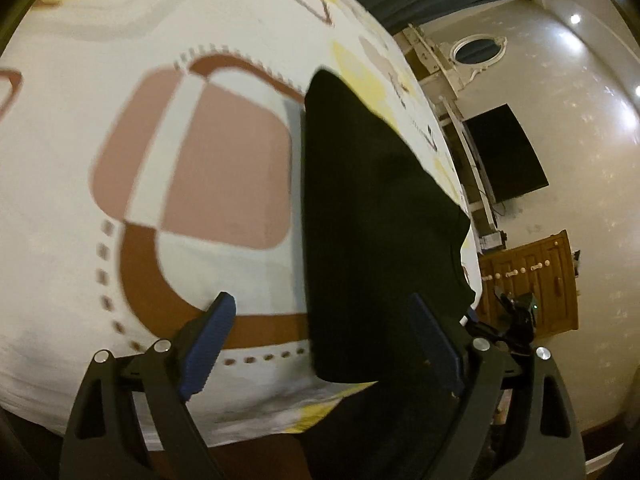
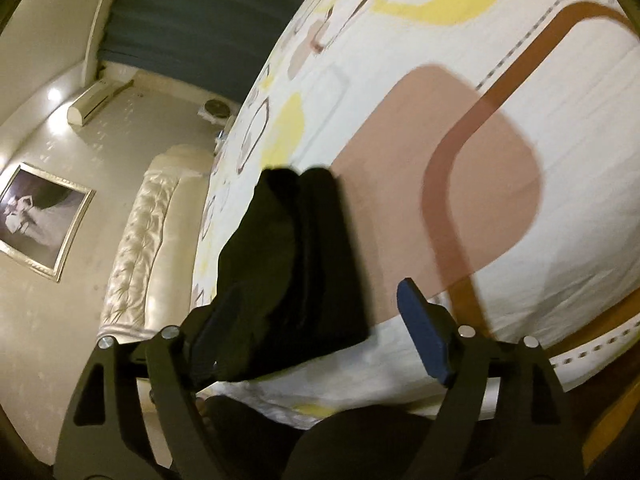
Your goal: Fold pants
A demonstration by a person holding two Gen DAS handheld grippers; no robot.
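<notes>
Black pants (image 1: pixel 372 232) on bedspread (image 1: pixel 192 24): long axis runs away from both grippers; left gripper (image 1: pixel 324 340) and right gripper (image 2: pixel 316 332) wide open, empty, equally near.

A home bedroom. A bed (image 2: pixel 460 92) with a patterned white cover meets a tufted cream headboard (image 2: pixel 140 248). A framed photo (image 2: pixel 40 220), seemingly a wedding portrait, and an air conditioner (image 2: pixel 94 102) hang on the wall. Elsewhere: a dark wall-mounted screen (image 1: pixel 506 152), a wooden cabinet (image 1: pixel 532 280), teal curtains (image 2: pixel 192 20).
</notes>
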